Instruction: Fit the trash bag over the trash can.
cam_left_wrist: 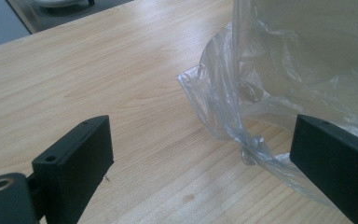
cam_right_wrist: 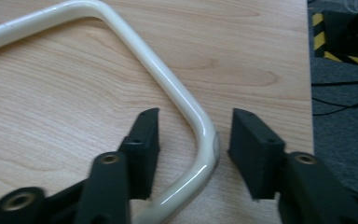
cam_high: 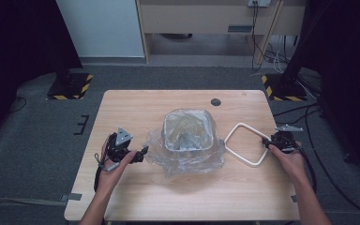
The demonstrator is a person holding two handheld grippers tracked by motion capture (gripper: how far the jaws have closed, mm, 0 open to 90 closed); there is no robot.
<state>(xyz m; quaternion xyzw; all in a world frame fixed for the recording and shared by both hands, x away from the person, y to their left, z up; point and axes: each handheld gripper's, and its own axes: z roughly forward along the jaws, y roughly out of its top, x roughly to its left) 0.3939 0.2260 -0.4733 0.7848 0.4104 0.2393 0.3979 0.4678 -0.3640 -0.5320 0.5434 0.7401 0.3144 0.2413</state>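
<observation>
High view: a light wooden table carries a small square bin near its centre, lined with a clear plastic bag whose loose skirt spreads crumpled over the tabletop around the bin's base. To the right of the bin, close to but apart from the plastic, a cream rounded-square frame lies flat on the wood. The left gripper, held in the person's left hand, sits low just left of the bag's edge, its grey three-cornered plate on top. The right gripper, in the right hand, is at the frame's right corner. A dark round mark lies near the far table edge. Left gripper view: the two black jaws stand wide apart, released; bare wood lies between them, and the crinkled edge of the plastic bag runs in front of and partly behind the right-hand jaw. Whether that jaw touches the film, I cannot tell. Nothing is clamped. Right gripper view: the jaws straddle the rounded corner of the cream frame, which passes between them on the tabletop. Both pads stand clear of the tube, with a visible gap on each side, wider at the right-hand jaw. So the right gripper is released around the frame, not grasping it. Grey floor shows beyond the table edge at right.
</observation>
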